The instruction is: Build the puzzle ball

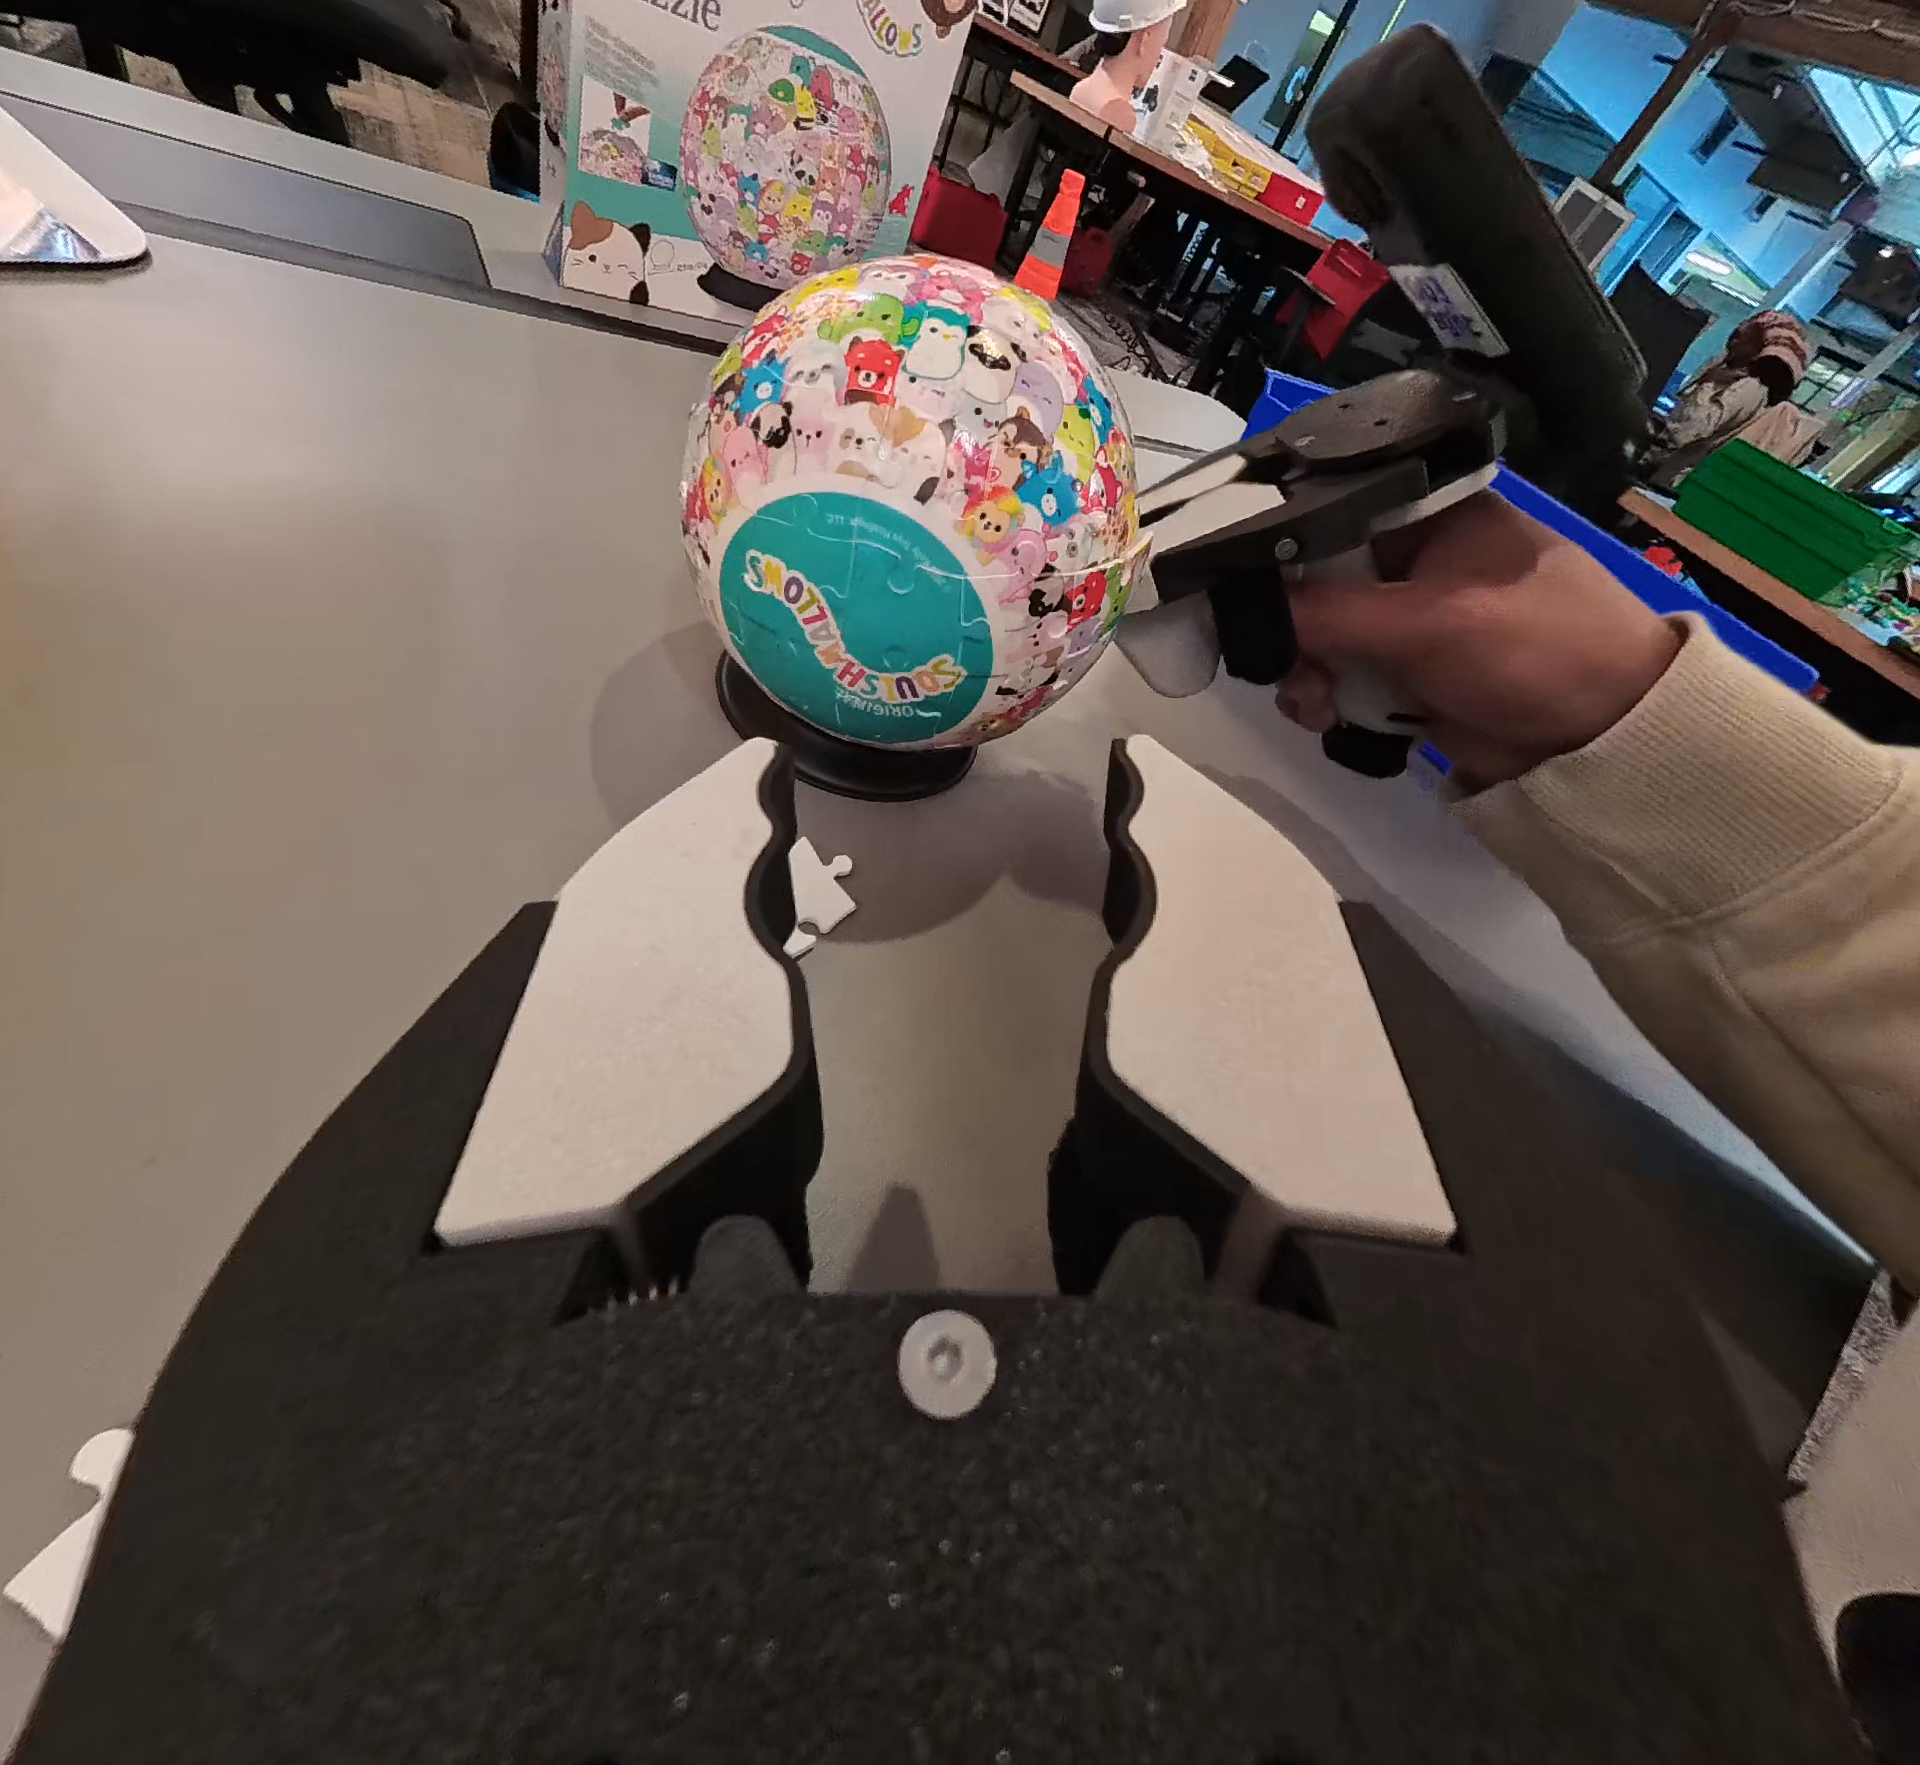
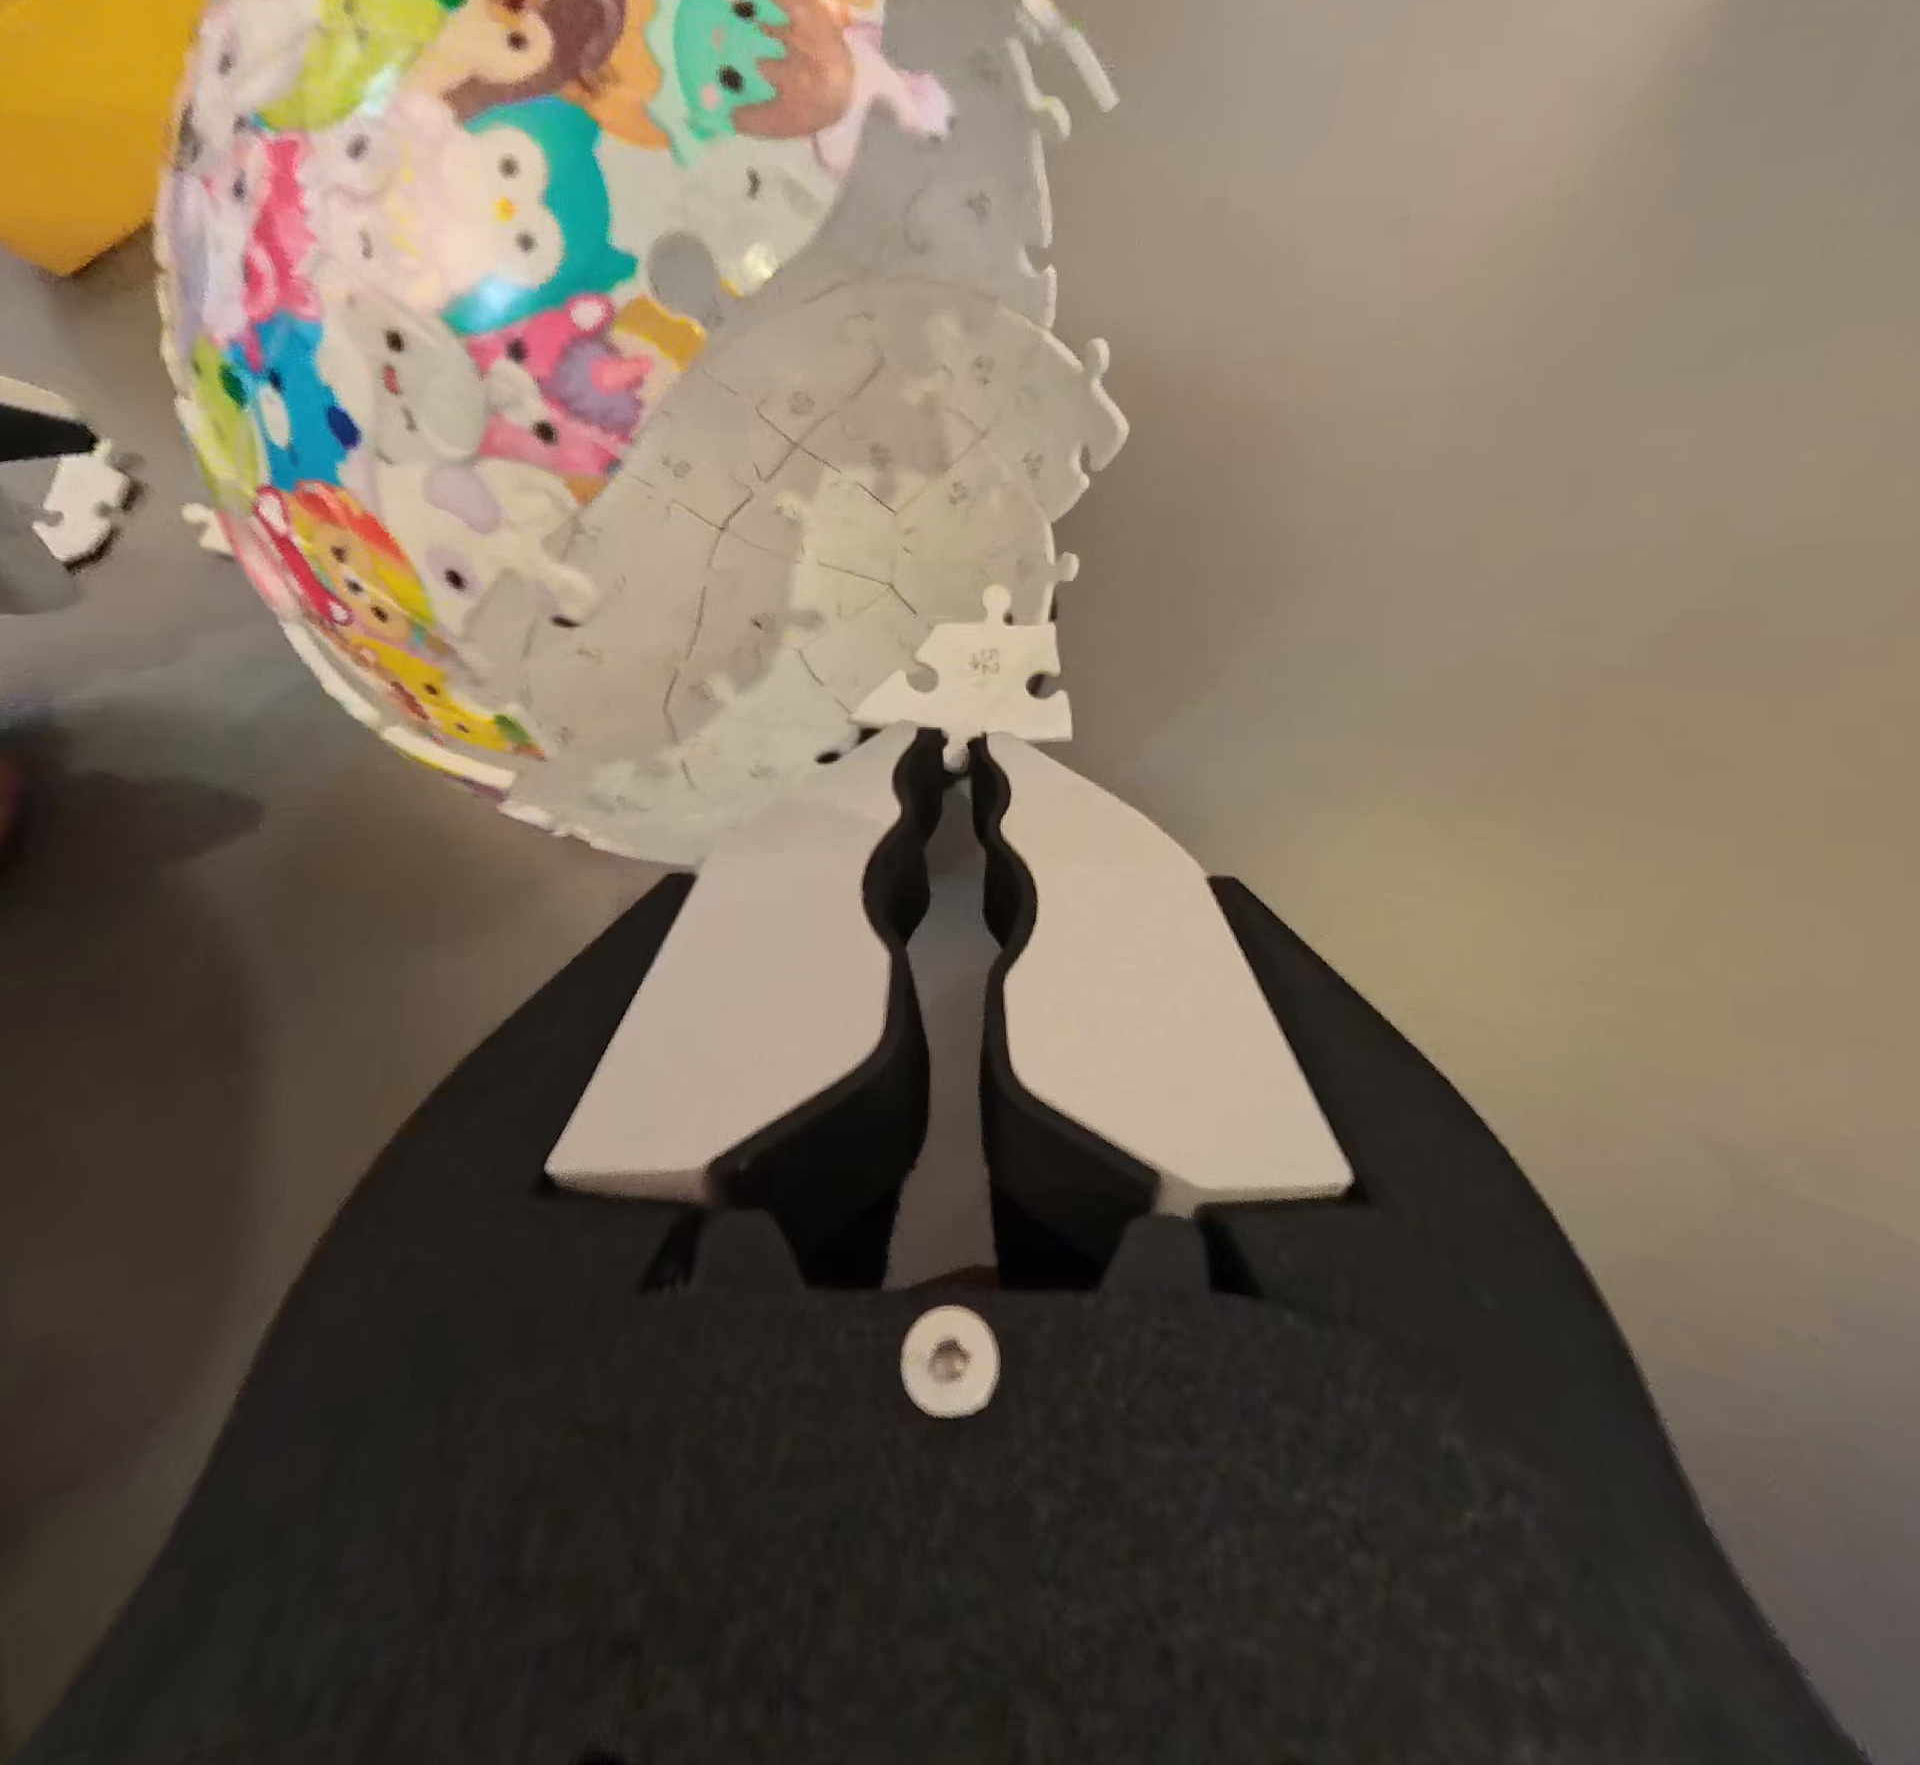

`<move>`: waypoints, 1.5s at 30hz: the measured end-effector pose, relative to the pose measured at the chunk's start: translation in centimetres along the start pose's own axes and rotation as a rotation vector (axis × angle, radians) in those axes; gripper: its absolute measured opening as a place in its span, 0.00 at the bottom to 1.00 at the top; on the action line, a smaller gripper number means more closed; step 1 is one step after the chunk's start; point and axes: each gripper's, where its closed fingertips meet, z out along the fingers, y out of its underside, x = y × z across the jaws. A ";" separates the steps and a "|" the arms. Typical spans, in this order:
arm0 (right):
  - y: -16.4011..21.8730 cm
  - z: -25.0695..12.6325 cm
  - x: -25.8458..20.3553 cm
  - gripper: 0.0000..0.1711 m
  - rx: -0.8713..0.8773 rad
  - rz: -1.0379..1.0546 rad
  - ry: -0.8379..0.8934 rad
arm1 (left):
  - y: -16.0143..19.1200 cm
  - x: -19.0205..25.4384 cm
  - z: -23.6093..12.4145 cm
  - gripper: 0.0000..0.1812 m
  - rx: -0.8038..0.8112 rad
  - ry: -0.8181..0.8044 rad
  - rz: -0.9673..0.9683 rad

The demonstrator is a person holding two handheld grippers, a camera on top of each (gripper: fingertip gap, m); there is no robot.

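The white loose puzzle piece lying flat on the grey table could get knocked away — the left gripper hangs right over it, its fingers spread wide with nothing between them, and a careless dip would sweep it off. A second white piece lies at the left edge of that view, near the table's front.

To the right of the first piece, the glossy, multicoloured plastic puzzle ball sits on a black round stand, near the middle of the table and in front of its printed cardboard box. It only rests there, so a sideways push could, I judge, roll it off the cradle or tip it.

Further right, the right gripper pinches a small white curved puzzle piece by its bottom tab, the jaws nearly closed on it. That hold is thin — the piece could twist or pop free when pressed against the rim of the ball's opening. Pressing too hard might also crack apart neighbouring pieces, whose seams already show as fine lines.

The ball is largely built: cartoon animals cover its outside, with a teal round patch low on one face. From the right wrist view a big gap remains, showing the pale grey inner surface and a jagged edge of tabs.
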 end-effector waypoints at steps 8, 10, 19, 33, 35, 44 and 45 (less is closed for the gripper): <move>0.5 0.3 0.2 0.03 -0.147 -0.048 0.028 | -0.3 -0.1 -0.2 0.31 0.023 0.011 -0.018; 0.5 0.4 0.2 0.03 -0.159 -0.044 0.031 | -0.3 -0.1 -0.3 0.31 0.028 0.013 -0.023; 0.7 0.9 0.3 0.03 -0.213 -0.027 0.037 | -0.5 -0.1 -0.4 0.31 0.038 0.021 -0.034; 0.1 0.9 0.0 0.03 -0.189 -0.017 0.015 | -0.4 -0.2 -0.3 0.31 0.031 0.018 -0.029; 0.3 1.0 -0.2 0.03 -0.197 -0.017 0.002 | -0.4 -0.1 -0.3 0.31 0.031 0.018 -0.028; -0.2 -0.3 1.0 0.06 -0.139 -0.015 0.013 | -0.4 -0.2 -0.3 0.31 0.032 0.019 -0.032; -0.4 -1.1 1.8 0.06 -0.100 0.005 0.019 | -0.4 -0.2 -0.3 0.31 0.033 0.019 -0.033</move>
